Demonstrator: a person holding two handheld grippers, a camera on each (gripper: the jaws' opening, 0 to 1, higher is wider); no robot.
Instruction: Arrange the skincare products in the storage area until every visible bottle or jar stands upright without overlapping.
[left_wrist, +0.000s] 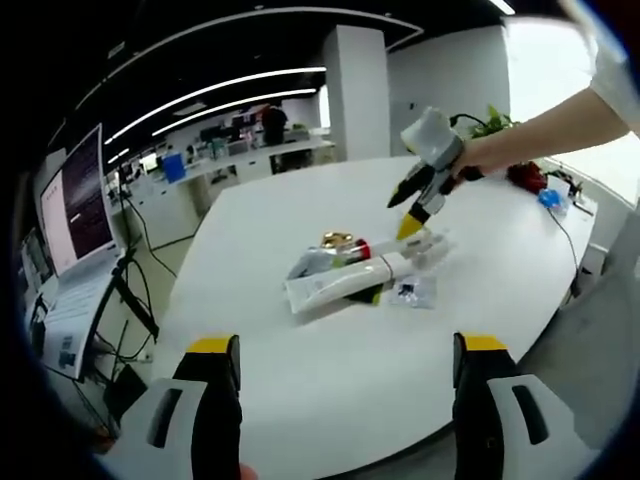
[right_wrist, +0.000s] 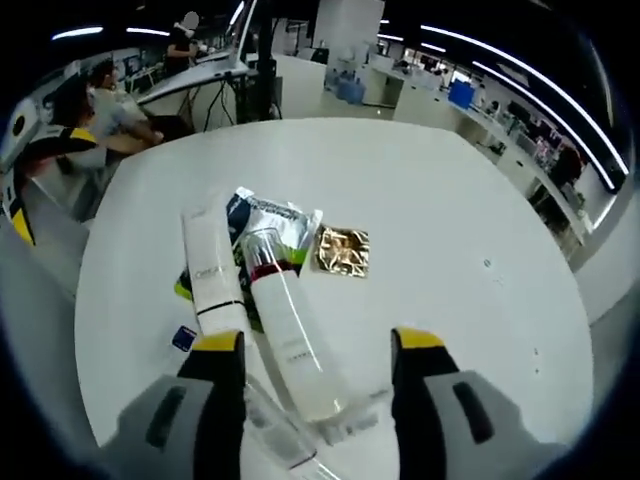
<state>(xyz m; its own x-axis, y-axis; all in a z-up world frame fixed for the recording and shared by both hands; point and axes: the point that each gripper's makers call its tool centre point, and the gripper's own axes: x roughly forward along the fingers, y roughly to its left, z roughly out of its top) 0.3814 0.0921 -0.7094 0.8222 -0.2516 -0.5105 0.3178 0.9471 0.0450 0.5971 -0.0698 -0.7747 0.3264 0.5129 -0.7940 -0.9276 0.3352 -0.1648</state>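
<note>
The skincare products lie in a heap in the middle of the round white table. A long white tube, a white bottle with a red band, a gold packet and a clear bottle all lie on their sides. My left gripper is open, low over the near edge and well short of the heap. My right gripper, held by a hand, hovers just above the heap. In its own view my right gripper is open, and the red-banded bottle lies flat between the jaws, beside the white tube.
A green and white sachet, the gold packet and a small blue item lie around the bottles. A laptop stands left of the table. A plant and cables are at the table's far right edge. People sit at desks beyond.
</note>
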